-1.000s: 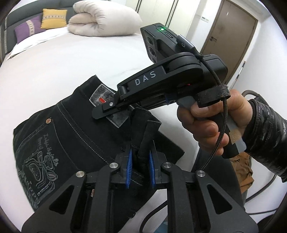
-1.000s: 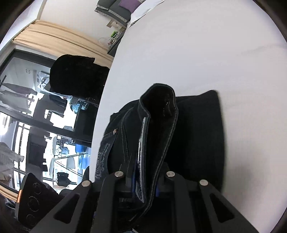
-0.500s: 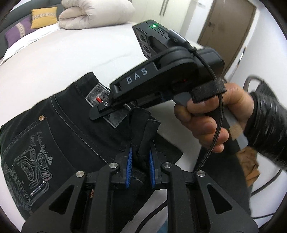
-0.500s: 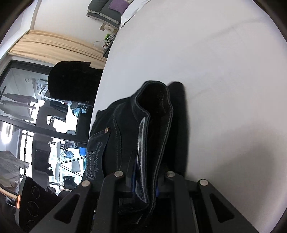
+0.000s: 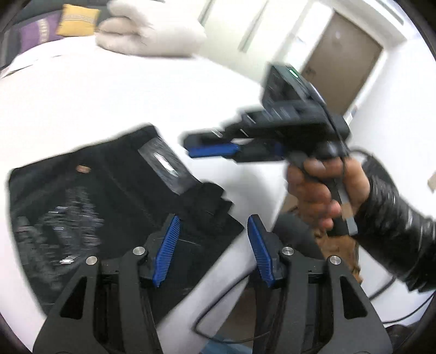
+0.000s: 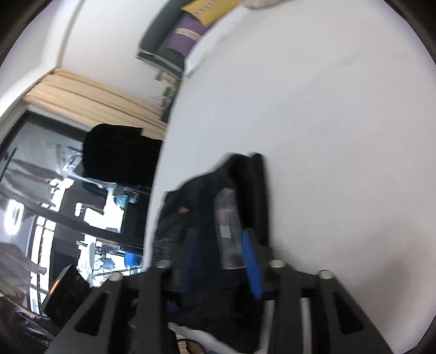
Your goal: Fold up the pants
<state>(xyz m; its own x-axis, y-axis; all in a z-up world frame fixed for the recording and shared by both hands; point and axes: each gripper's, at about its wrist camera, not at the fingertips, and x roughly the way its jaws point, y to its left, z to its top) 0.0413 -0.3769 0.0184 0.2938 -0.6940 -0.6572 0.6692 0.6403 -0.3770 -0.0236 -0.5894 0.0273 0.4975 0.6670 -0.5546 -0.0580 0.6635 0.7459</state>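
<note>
Black folded pants with a grey waist label lie flat on the white bed near its edge. My left gripper is open and empty just above the pants' near corner. My right gripper, held by a hand, hovers open above the bed to the right of the pants. In the right wrist view the pants lie ahead of the open right gripper, whose blue pads stand apart around nothing. Both views are motion-blurred.
A folded cream duvet and yellow and purple pillows lie at the far end of the bed. A brown door stands at the back right. A window with curtains lies beyond the bed's left side.
Both grippers have opened and let go of the pants' waistband. The pants have dropped flat onto the bed, and both grippers have pulled back and up.
</note>
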